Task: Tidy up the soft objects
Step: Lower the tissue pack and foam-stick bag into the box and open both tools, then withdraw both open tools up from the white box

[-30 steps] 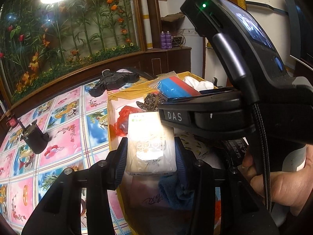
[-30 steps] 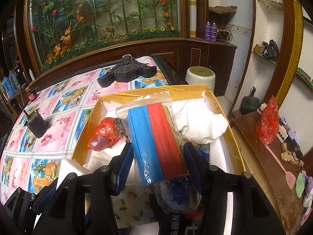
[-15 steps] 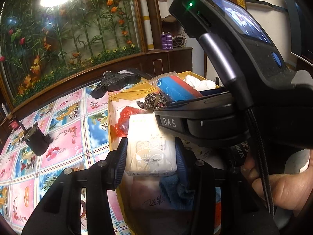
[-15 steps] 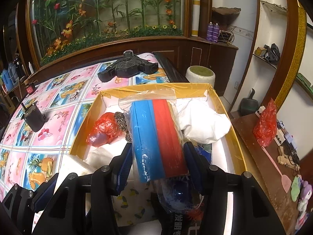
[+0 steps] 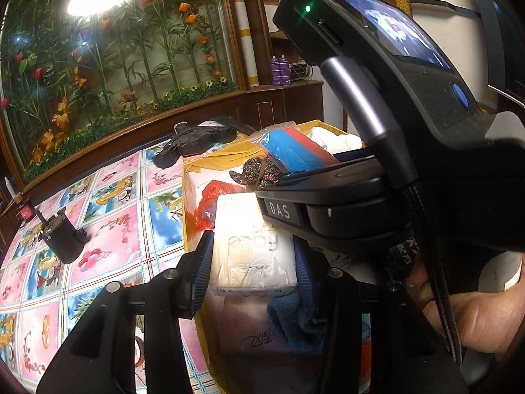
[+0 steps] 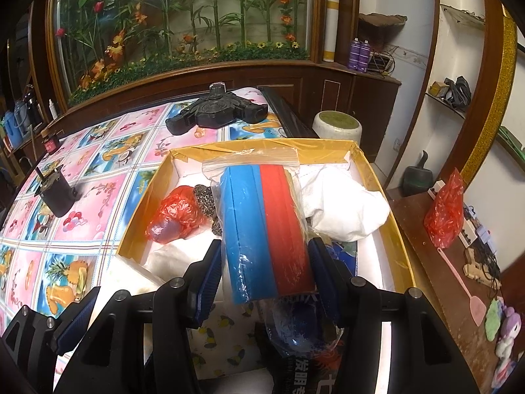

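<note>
My left gripper (image 5: 252,266) is shut on a white tissue pack (image 5: 252,256) and holds it over the near left part of the yellow box (image 6: 374,177). My right gripper (image 6: 265,272) is shut on a clear bag with blue and red sponges (image 6: 265,226), held above the box's middle; the bag also shows in the left wrist view (image 5: 295,151). In the box lie a red plastic bag (image 6: 177,213), a white cloth (image 6: 341,207), a dark knitted piece (image 6: 205,200) and a blue cloth (image 5: 295,321). The right gripper's body hides much of the left wrist view.
The box stands on a table with a pink and blue patterned cover (image 6: 98,177). A black device (image 6: 216,115) lies at the table's far end. A small black holder (image 6: 57,193) stands left. A side shelf with a red bag (image 6: 446,210) is to the right.
Both grippers keep their loads. The right gripper has drifted slightly with the sponge bag; the tissue pack stays over the box's near left.
</note>
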Action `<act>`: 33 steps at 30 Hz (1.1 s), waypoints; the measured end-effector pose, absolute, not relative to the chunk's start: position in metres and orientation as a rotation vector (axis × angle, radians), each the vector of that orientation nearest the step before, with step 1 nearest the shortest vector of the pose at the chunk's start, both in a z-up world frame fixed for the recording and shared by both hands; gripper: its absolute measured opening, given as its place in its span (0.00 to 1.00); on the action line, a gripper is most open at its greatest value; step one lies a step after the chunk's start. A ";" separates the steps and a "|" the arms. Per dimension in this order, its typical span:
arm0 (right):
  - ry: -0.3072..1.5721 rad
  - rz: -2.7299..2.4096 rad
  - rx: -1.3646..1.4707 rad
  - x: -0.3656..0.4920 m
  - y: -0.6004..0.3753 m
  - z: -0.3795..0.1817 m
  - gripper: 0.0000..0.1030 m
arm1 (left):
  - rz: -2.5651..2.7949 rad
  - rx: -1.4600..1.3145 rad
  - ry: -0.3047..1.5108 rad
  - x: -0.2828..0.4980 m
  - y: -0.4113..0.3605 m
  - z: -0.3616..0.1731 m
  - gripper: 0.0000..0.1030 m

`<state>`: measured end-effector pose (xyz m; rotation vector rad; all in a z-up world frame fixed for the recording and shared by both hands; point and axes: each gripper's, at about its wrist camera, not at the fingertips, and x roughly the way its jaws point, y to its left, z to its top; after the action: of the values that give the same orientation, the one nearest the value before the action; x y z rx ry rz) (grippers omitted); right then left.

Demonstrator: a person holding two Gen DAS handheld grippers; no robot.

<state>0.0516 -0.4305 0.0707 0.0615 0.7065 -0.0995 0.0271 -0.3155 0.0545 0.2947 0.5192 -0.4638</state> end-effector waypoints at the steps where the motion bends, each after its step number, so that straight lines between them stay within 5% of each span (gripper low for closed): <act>1: 0.707 -0.099 0.059 0.051 -0.430 0.071 0.52 | -0.464 0.295 0.519 0.027 -0.315 0.055 0.42; 17: 0.704 -0.102 0.049 0.050 -0.429 0.072 0.54 | -0.463 0.292 0.515 0.026 -0.315 0.054 0.49; 24: 0.612 -0.107 0.066 0.034 -0.430 0.084 0.87 | -0.460 0.294 0.480 0.021 -0.311 0.062 0.70; 33: 0.430 -0.133 0.167 -0.005 -0.447 0.099 0.99 | -0.457 0.261 0.436 0.013 -0.300 0.078 0.79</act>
<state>-0.0046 -0.4469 0.0988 0.1667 0.4297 -0.1332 0.0133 -0.2998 0.0781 0.2611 0.4363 -0.4565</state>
